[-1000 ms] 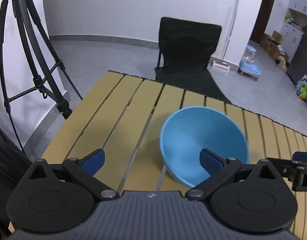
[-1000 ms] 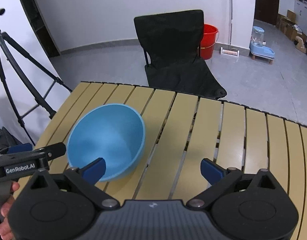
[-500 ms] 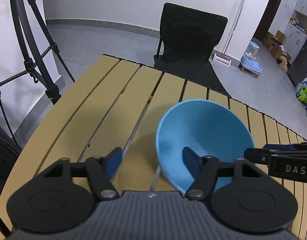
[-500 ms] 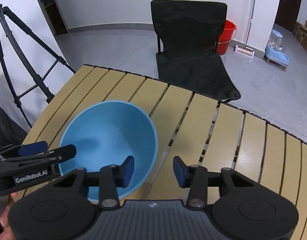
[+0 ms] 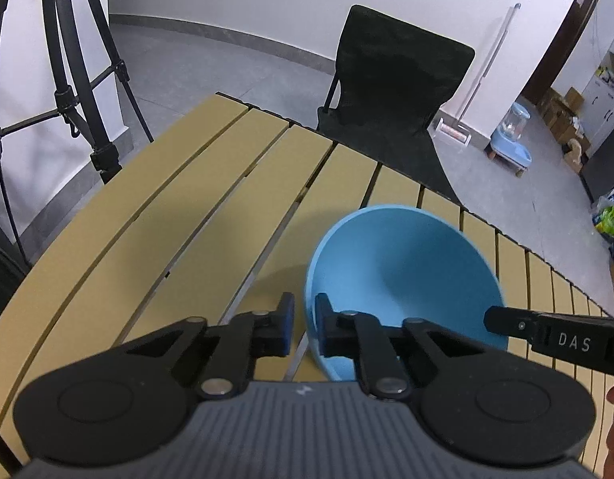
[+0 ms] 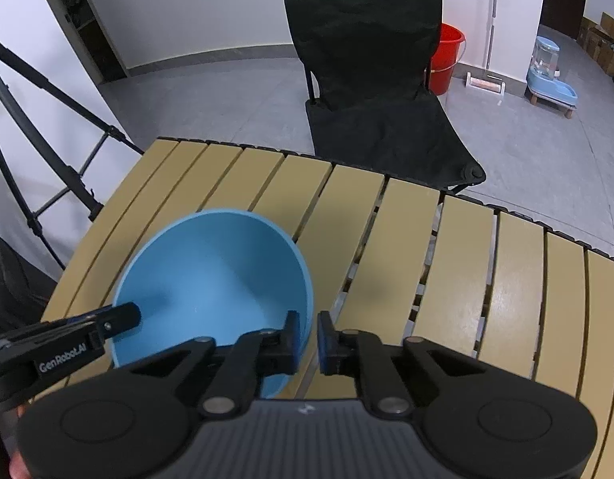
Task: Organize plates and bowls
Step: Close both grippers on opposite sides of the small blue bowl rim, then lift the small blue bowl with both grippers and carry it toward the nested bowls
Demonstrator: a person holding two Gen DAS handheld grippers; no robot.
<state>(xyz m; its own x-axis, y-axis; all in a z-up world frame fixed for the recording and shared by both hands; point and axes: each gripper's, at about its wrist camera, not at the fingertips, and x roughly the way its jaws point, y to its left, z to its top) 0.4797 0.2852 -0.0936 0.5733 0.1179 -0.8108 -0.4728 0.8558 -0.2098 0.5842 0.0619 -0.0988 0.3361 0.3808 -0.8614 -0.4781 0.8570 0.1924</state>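
Observation:
A light blue bowl point(image 5: 406, 271) stands on the slatted wooden table point(image 5: 195, 215); it also shows in the right wrist view point(image 6: 215, 275). My left gripper point(image 5: 305, 325) is shut on the bowl's left rim, one finger inside and one outside. My right gripper point(image 6: 308, 339) is shut on the bowl's right rim in the same way. Each gripper shows at the edge of the other's view. No plates are in view.
A black folding chair point(image 6: 370, 80) stands behind the table's far edge. A black tripod point(image 5: 79, 80) stands left of the table. A red bucket point(image 6: 446, 56) and a blue pet feeder point(image 6: 550, 76) sit on the floor beyond.
Both grippers have closed from wide open onto opposite sides of the bowl's rim. Both views have risen a little and look down more steeply at the table.

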